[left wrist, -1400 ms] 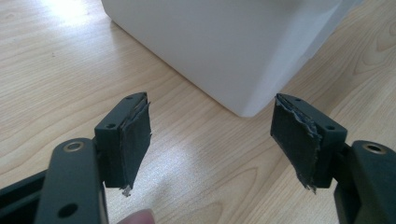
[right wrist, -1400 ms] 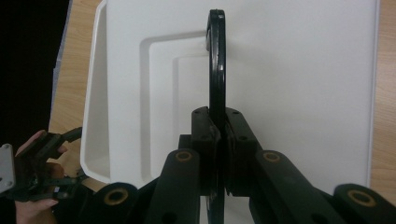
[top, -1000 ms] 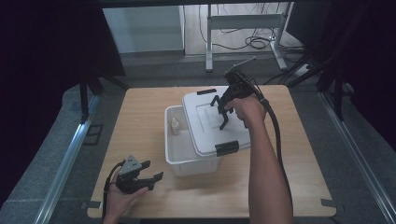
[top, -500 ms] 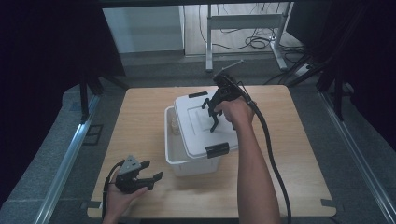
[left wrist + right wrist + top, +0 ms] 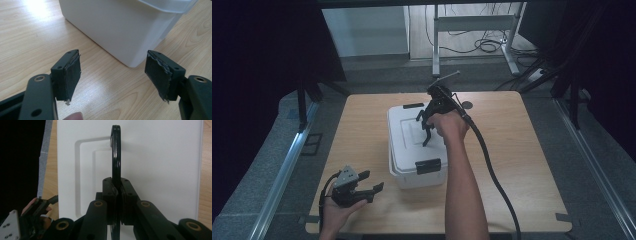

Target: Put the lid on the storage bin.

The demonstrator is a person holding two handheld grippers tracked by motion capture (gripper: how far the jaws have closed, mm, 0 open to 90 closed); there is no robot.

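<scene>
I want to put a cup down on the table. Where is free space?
Bare wood lies right of the white box, between it and the table edge, crossed by a cable. Another strip lies left of the box. The near left corner holds the left gripper.

I find nothing to read here: no text, label, brand, number or sign shows on any surface at this sharpness.
</scene>
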